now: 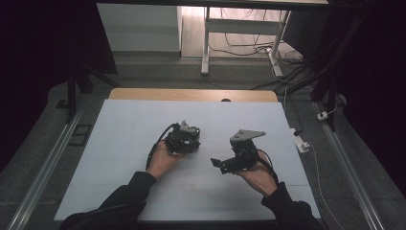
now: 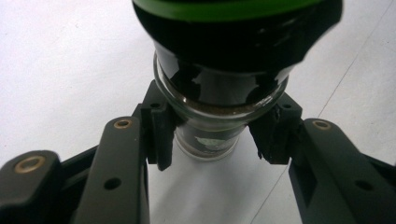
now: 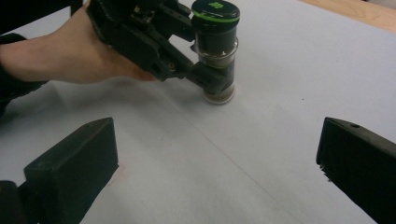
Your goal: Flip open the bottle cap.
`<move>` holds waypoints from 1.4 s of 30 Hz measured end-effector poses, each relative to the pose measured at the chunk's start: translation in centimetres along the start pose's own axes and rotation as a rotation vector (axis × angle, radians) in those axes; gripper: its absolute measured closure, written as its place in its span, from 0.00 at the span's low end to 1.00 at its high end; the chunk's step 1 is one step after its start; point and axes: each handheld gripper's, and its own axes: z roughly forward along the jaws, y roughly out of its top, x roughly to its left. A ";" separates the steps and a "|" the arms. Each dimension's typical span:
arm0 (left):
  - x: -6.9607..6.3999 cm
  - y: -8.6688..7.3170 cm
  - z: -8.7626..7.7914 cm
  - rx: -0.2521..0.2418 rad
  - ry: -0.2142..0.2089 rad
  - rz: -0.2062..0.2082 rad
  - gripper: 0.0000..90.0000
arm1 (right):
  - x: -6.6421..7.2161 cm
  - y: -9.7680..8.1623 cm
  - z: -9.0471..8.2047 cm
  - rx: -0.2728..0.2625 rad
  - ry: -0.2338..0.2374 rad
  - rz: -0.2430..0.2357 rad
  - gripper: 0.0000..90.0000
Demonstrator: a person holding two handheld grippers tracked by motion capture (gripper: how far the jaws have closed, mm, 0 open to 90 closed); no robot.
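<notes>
A small glass jar [image 3: 215, 51] with a black lid and a green band stands upright on the white table sheet [image 1: 134, 124]. My left gripper [image 2: 217, 135] is shut on the jar [image 2: 219, 88] just below its lid, one pad [image 2: 161, 135] on each side of the glass. From the right gripper view, the left gripper [image 3: 205, 52] reaches in from the upper left with a hand behind it. My right gripper [image 3: 215, 158] stands open with nothing between its jaws, aimed at the jar from a short way off. In the high view the left gripper [image 1: 184, 139] and the right gripper [image 1: 218, 162] sit mid-table.
The white sheet covers most of a wooden table whose far edge [image 1: 191, 94] shows bare. Beyond it stand a white desk frame [image 1: 206, 43] and loose cables [image 1: 287, 57] on the floor. A power strip [image 1: 300, 142] lies off the table's right side.
</notes>
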 end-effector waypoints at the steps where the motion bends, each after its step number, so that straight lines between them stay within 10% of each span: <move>1: 0.0 0.0 0.0 0.001 0.000 0.001 0.60 | -0.1 0.1 0.2 0.002 0.000 0.000 0.00; 23: 0.0 0.0 0.0 0.001 0.000 0.001 0.60 | -1.3 1.9 5.5 0.043 0.003 -0.015 0.00; 42: 0.0 0.0 0.0 0.003 -0.001 0.005 0.60 | -1.6 3.2 7.5 0.073 0.111 -0.061 0.99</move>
